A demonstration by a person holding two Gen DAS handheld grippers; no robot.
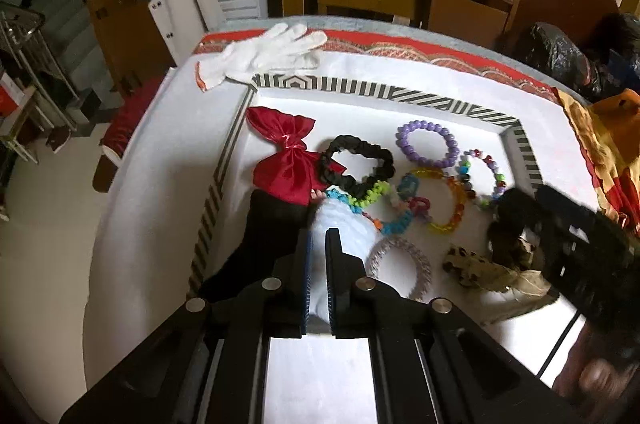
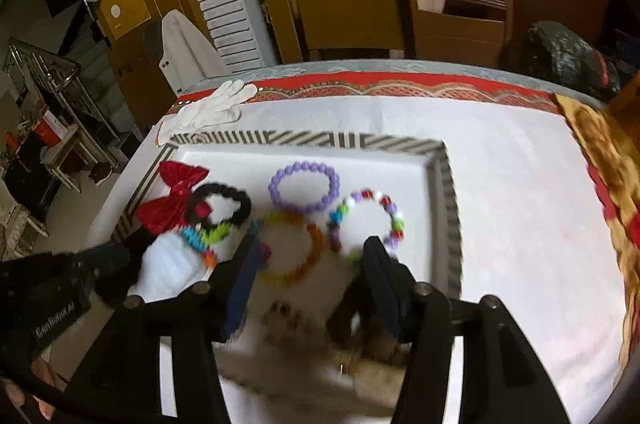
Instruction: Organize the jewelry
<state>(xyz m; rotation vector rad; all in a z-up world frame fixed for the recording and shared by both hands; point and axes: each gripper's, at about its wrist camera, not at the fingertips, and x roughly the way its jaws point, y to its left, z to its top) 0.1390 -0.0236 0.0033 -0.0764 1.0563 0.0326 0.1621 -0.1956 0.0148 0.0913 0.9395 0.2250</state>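
Gripping a white cloth (image 1: pixel 340 224), left jaws clamp; right jaws gape over tray (image 2: pixel 448 192).

My two wrist cameras look steeply down, close over the tray (image 1: pixel 384 92) (image 2: pixel 444 184), both facing twelve o'clock; they share its bracelets and the white glove (image 1: pixel 268 52) (image 2: pixel 212 108).

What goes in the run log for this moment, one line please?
left tool: shut on white cloth | right tool: open over leopard scrunchie | tray: bracelets, red bow | nothing sorted yet
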